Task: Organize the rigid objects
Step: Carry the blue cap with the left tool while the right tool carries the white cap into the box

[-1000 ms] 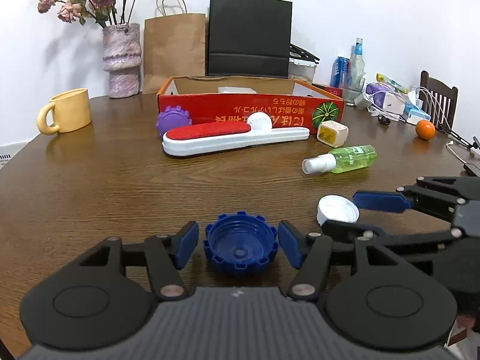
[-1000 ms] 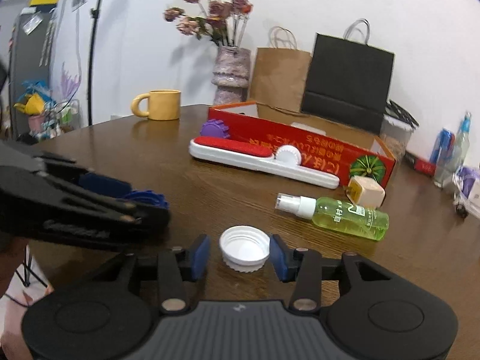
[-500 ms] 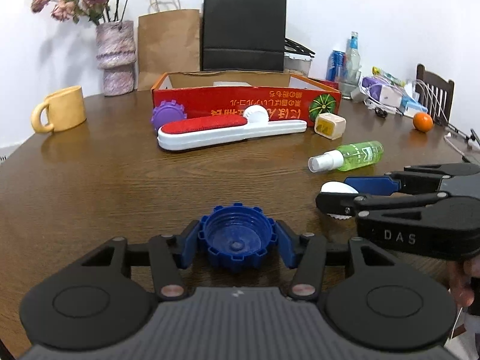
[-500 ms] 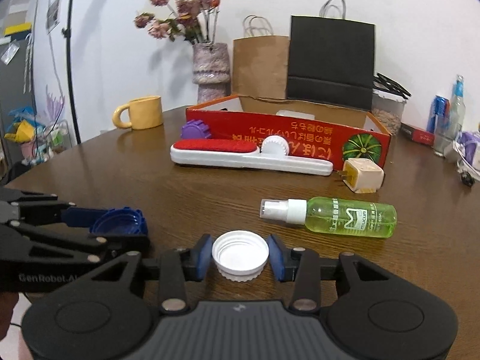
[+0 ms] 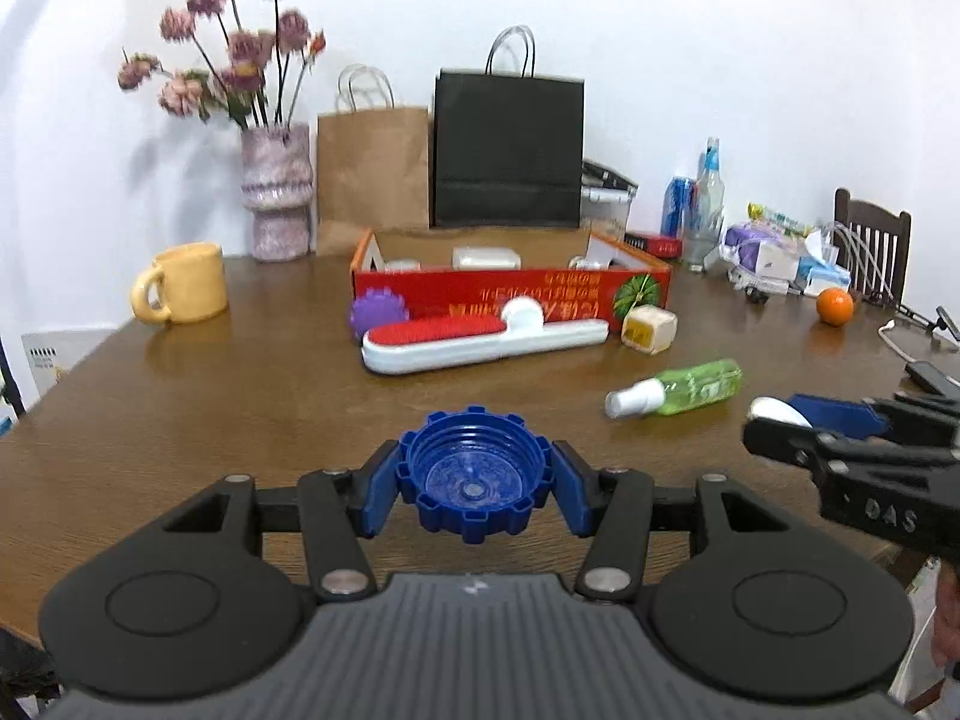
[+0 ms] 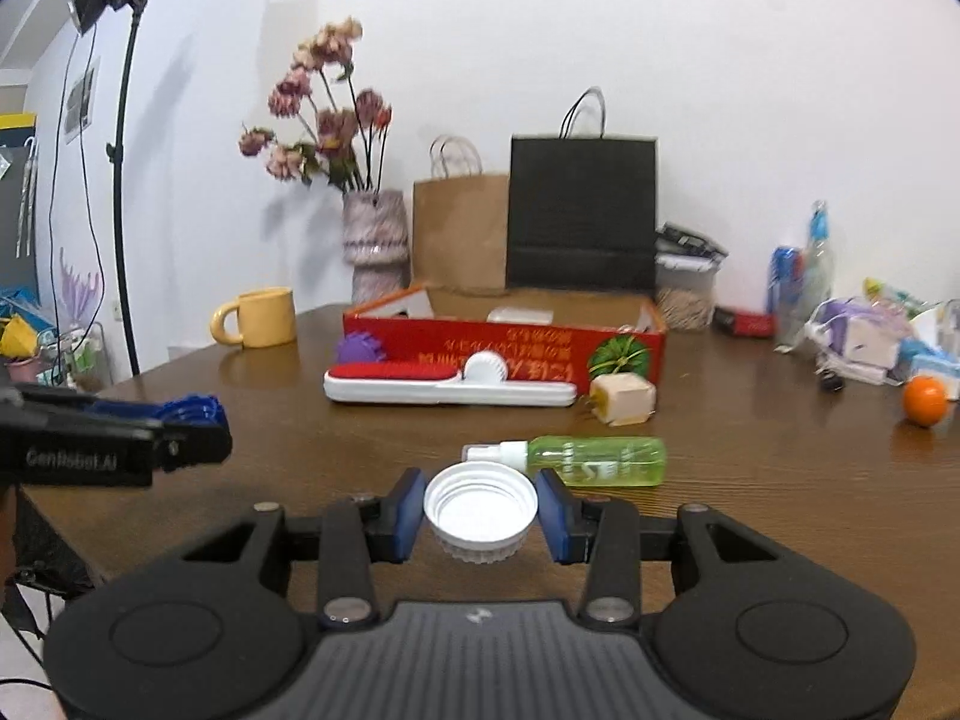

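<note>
- Both caps are now lifted off the table (image 5: pixel 180 396), where a second ago they lay between parted jaws; each pickup looks done, and the carry to the red box (image 5: pixel 510 294) can follow.
- The left gripper (image 5: pixel 474 483) is clamped on the blue cap (image 5: pixel 474 474), the right gripper (image 6: pixel 480 510) on the white cap (image 6: pixel 480 507).
- Each cap's hollow faces up; round, neither has a long axis.
- Bottle (image 6: pixel 594 459) and brush (image 6: pixel 450 387) lie flat, lengthwise across the view.
</note>
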Tool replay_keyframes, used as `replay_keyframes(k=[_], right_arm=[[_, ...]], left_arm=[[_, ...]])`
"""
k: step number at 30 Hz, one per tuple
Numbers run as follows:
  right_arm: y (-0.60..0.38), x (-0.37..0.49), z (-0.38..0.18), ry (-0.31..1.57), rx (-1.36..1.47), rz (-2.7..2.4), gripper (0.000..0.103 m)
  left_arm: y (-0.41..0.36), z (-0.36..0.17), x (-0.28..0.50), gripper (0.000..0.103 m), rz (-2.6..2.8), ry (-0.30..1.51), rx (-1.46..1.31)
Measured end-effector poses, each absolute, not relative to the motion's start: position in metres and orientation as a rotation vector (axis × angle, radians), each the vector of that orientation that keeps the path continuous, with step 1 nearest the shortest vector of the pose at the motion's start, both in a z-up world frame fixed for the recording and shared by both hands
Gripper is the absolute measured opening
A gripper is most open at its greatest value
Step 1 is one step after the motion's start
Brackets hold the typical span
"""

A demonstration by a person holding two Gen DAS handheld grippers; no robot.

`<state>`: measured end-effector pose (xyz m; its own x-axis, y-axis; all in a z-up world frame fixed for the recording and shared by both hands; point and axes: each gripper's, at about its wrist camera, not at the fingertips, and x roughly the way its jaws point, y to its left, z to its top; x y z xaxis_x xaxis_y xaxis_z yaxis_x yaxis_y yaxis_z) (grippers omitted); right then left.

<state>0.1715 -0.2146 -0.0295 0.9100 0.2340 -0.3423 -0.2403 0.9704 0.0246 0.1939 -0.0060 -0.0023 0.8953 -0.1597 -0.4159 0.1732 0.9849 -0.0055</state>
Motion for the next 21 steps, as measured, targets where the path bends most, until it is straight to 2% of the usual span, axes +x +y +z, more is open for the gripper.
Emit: replay_keyframes(k=[6, 12, 21], right_arm=[[-0.227, 0.134, -0.018, 0.285, -0.02, 0.232, 0.039], [-0.232, 0.123, -0.019, 0.27, 0.005, 0.233, 0.039], [-0.236, 0.16, -0.018, 0.259, 0.111, 0.266, 0.04]], left_arm=[[-0.014, 0.013, 0.163, 0.054, -0.159, 0.348, 0.03], [-0.021, 0.012, 0.152, 0.054, -0.168, 0.352, 0.037], [-0.017, 0.006, 0.186, 0.054, -0.146, 0.375, 0.029]])
